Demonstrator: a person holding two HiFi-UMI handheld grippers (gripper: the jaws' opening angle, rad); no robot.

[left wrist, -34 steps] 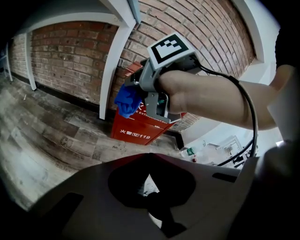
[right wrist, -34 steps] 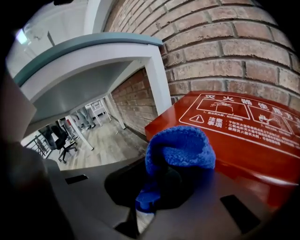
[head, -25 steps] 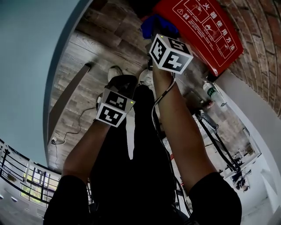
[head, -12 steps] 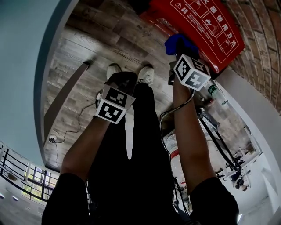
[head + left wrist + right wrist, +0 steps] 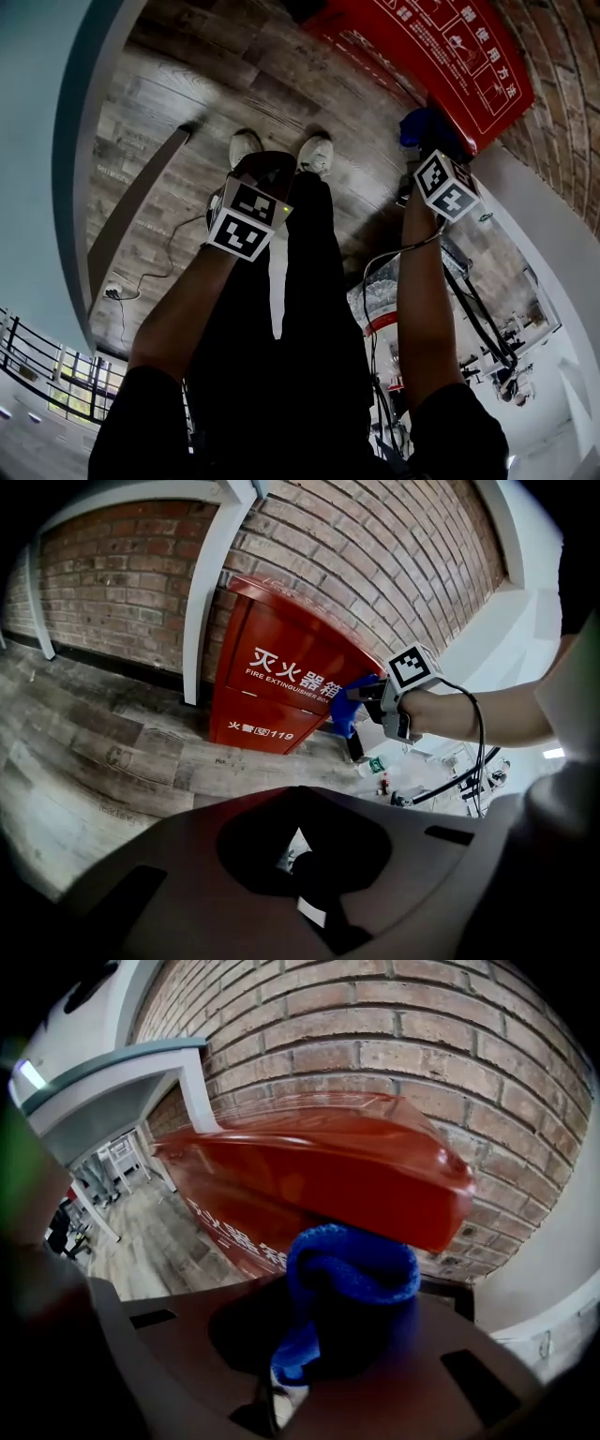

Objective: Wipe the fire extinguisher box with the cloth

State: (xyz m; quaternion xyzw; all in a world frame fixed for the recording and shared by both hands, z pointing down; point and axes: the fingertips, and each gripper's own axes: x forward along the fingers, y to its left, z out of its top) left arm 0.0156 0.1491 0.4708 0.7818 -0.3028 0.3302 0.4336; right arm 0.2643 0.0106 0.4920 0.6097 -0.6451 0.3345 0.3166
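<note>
The red fire extinguisher box (image 5: pixel 441 47) stands on the wood floor against a brick wall, with white print on its front (image 5: pixel 281 682). My right gripper (image 5: pixel 424 142) is shut on a bunched blue cloth (image 5: pixel 422 127) and holds it against the box's right end. In the right gripper view the cloth (image 5: pixel 352 1269) sits just under the box's red edge (image 5: pixel 319 1166). The left gripper view shows the cloth (image 5: pixel 349 700) at the box's right front corner. My left gripper (image 5: pixel 258 180) hangs back over the person's legs, well away from the box; its jaws (image 5: pixel 300 864) look shut and hold nothing.
A brick wall (image 5: pixel 375 564) with a white column (image 5: pixel 208 583) runs behind the box. A small bottle (image 5: pixel 375 764) and black stand legs (image 5: pixel 473 309) lie right of the box. A cable (image 5: pixel 150 272) trails on the floor at left. The person's shoes (image 5: pixel 246 148) face the box.
My right gripper has carried the blue cloth rightward along the box, from its left part to its right end. The left gripper has stayed over the legs.
</note>
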